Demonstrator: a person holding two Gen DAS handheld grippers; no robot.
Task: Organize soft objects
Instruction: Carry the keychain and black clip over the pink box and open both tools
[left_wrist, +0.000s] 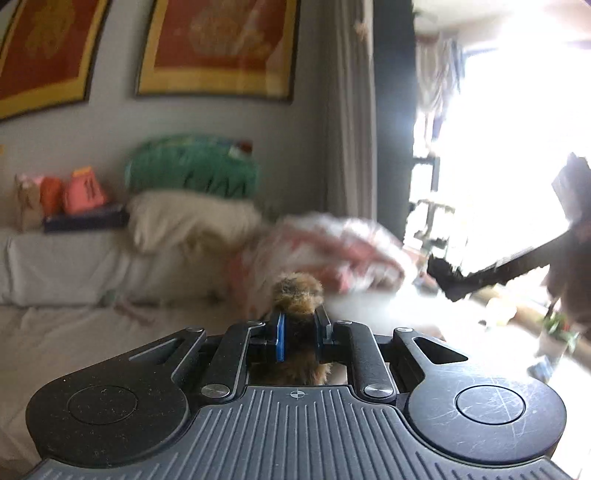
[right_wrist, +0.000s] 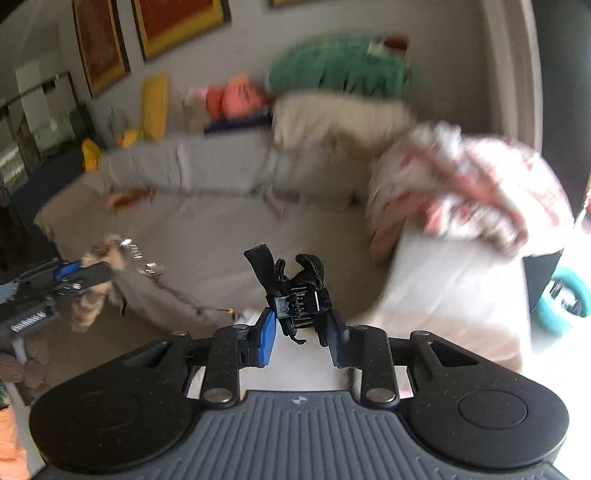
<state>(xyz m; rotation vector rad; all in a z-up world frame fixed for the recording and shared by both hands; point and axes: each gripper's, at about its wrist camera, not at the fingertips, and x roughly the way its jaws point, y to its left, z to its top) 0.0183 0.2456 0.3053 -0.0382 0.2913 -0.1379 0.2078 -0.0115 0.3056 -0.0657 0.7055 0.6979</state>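
One brown furry toy (left_wrist: 297, 295) sat pinched between the left gripper's (left_wrist: 300, 332) nearly closed jaws; one black glove (right_wrist: 301, 284) was clamped in the right gripper (right_wrist: 301, 328), both above the sofa (right_wrist: 207, 236) bearing three cushions.

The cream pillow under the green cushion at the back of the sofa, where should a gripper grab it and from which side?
Probably at the cream pillow's lower left corner, which sticks out free past the green cushion resting on top. Coming from the front over the sofa seat looks clearest. Both grippers are full now: left gripper holds a brown furry thing, right gripper a black glove.
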